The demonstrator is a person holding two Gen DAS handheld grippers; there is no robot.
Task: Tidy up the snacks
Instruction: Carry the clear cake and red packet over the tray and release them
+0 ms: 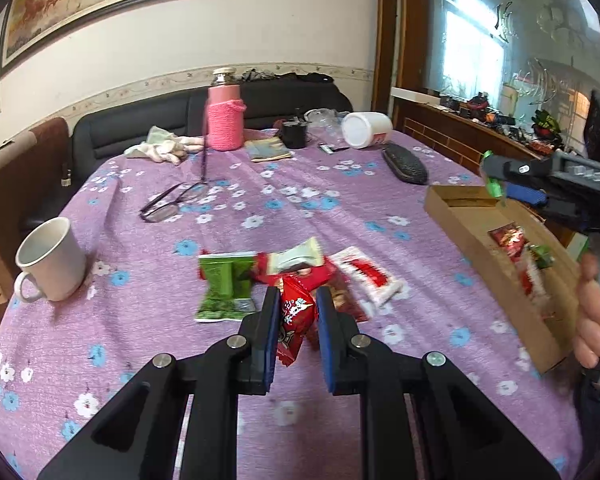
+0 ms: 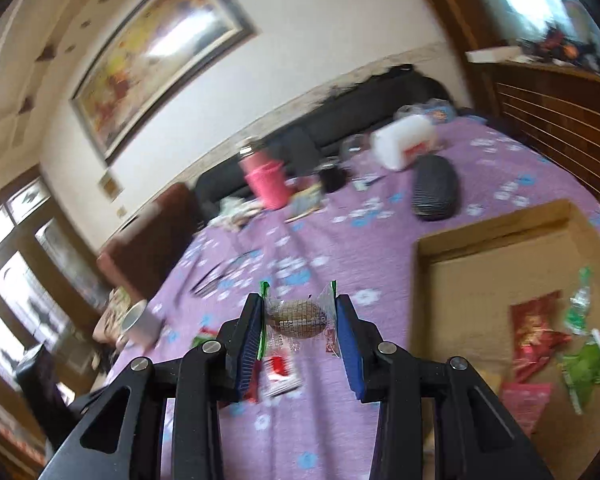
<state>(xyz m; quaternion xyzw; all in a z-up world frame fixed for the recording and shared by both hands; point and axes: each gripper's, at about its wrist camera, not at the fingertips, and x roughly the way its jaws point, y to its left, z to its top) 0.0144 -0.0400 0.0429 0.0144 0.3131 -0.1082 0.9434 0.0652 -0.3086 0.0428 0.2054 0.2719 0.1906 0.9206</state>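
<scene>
My left gripper (image 1: 298,300) is shut on a red snack packet (image 1: 294,322) just above the purple flowered tablecloth (image 1: 140,320). Behind it lie a green packet (image 1: 226,286), a red-and-white packet (image 1: 366,276) and a pale packet (image 1: 296,258). A brown cardboard box (image 1: 466,236) at the right holds several red and green snacks. My right gripper (image 2: 298,310) is shut on a clear-wrapped brown snack with green ends (image 2: 298,318), held above the cloth left of the cardboard box (image 2: 468,280). That right gripper (image 1: 496,178) shows over the box's far end in the left wrist view.
A white mug (image 1: 50,260) stands at the left edge. Glasses (image 1: 172,202), a pink bottle (image 1: 225,114), a white tub (image 1: 366,129) on its side and a black case (image 1: 405,164) lie farther back. A hand (image 1: 592,312) holds the right gripper's handle beside the box.
</scene>
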